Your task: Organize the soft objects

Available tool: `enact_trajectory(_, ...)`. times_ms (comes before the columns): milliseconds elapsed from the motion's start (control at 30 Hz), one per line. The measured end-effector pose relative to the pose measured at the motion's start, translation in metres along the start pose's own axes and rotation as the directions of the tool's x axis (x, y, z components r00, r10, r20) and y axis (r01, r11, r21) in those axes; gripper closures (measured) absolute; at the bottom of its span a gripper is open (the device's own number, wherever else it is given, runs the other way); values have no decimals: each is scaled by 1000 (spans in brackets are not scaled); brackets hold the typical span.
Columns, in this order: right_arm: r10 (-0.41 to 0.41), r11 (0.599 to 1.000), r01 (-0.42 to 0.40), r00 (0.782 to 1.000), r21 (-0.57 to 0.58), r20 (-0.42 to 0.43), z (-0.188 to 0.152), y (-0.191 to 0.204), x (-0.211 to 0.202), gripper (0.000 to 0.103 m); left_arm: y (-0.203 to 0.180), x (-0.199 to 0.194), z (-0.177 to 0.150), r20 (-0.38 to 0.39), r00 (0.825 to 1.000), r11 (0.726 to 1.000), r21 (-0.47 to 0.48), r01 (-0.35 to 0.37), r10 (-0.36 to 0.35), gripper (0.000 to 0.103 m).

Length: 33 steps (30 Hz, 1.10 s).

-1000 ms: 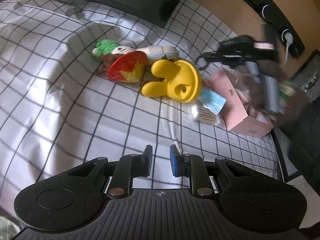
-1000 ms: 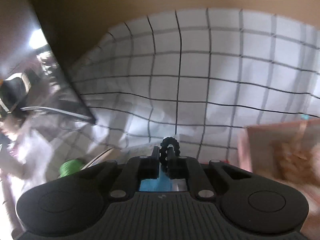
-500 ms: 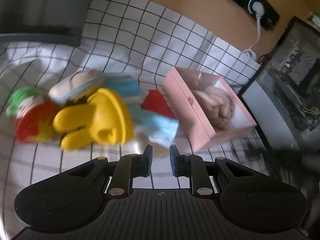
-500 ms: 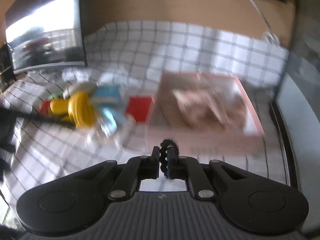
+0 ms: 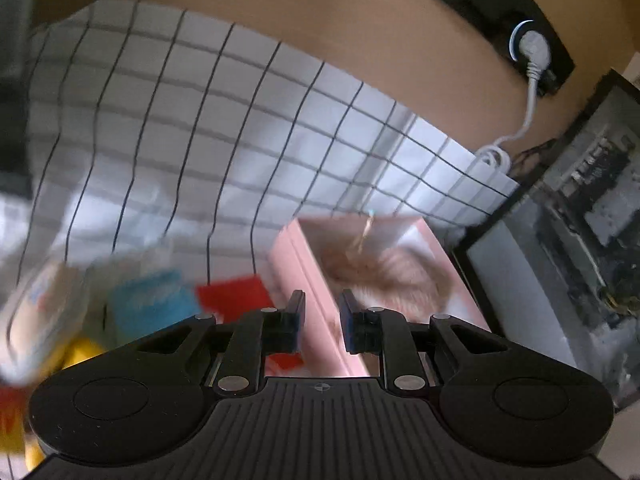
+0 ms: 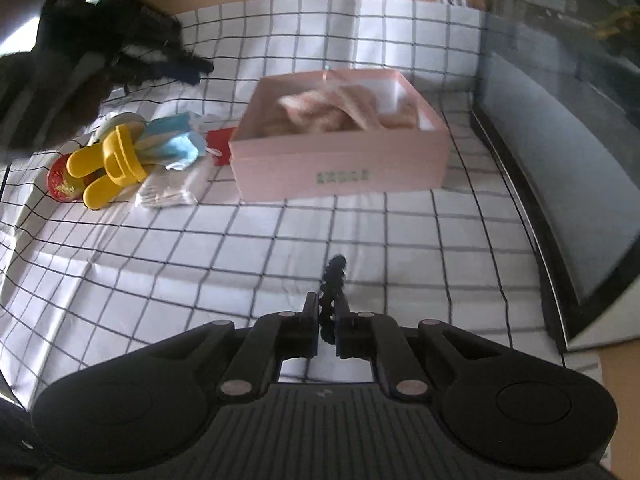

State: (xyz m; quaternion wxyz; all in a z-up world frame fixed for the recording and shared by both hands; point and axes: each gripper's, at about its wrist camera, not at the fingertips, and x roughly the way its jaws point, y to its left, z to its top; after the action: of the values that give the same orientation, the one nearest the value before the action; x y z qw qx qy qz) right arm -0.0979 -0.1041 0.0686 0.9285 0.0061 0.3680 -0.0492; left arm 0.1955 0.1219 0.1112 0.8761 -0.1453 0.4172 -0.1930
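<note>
A pink open box [image 6: 340,168] with a fluffy beige thing [image 6: 336,108] inside stands on the checked sheet [image 6: 200,264]. Left of it lie a yellow toy [image 6: 108,160], a light blue cloth [image 6: 176,144], a red tag [image 6: 220,140] and a clear bag [image 6: 168,192]. My right gripper [image 6: 328,304] is shut on a black coiled hair tie [image 6: 334,272], well in front of the box. My left gripper [image 5: 322,312] hovers over the box's left wall [image 5: 316,280], its jaws slightly apart with nothing between them. It shows as a dark blur [image 6: 188,68] in the right wrist view.
A black-framed glass panel [image 6: 560,140] runs along the sheet's right edge. Behind the bed is a tan wall with a socket strip [image 5: 528,44] and a white cable [image 5: 496,152]. A red and yellow toy [image 6: 60,184] lies at the pile's left end.
The left gripper swung right from the toy pile to over the pink box. The right gripper swung round to face the box and then drew back from it, still holding the hair tie.
</note>
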Motion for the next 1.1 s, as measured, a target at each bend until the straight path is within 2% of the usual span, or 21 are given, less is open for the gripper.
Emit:
enact_trajectory(100,-10,1000,10,1000,16,-7,-5,-7,-2,96,-2,43,19,-79,991,994,49,-101,105,83)
enact_trajectory(200,-26,999,26,1000,19,-12,-7,-10,-5,96,10,92,26,-147,960,965,146,-216,237,83)
enact_trajectory(300,-30,999,30,999,20,-15,-8,-13,-8,96,24,114,23,-161,937,941,199,-275,308,83)
enact_trajectory(400,-26,999,26,999,22,-34,-9,-15,-5,96,28,118,17,-164,943,938,246,-243,288,84)
enact_trajectory(500,-15,1000,16,999,20,-41,-7,-15,0,96,18,115,7,-207,952,934,323,-151,226,84)
enact_trajectory(567,-2,1000,2,999,8,-35,-1,-13,4,96,8,109,-5,-248,951,922,379,-79,183,84)
enact_trajectory(633,12,1000,-13,1000,-18,-21,7,-9,9,96,3,100,-18,-269,949,905,424,-36,163,84)
enact_trajectory(733,42,998,-42,999,-56,-1,20,-1,17,96,6,77,-41,-303,945,915,404,11,123,84)
enact_trajectory(800,64,995,-63,998,-76,8,30,5,24,96,11,59,-57,-308,945,921,388,17,113,84)
enact_trajectory(900,91,990,-90,996,-108,5,41,17,37,96,8,29,-85,-312,944,915,402,32,104,84)
enact_trajectory(1033,77,979,-77,997,-190,-8,42,36,52,96,3,-6,-117,-289,955,913,404,55,70,84)
enact_trajectory(1100,47,975,-47,999,-218,-8,40,41,56,96,3,-28,-128,-247,968,920,387,55,46,82)
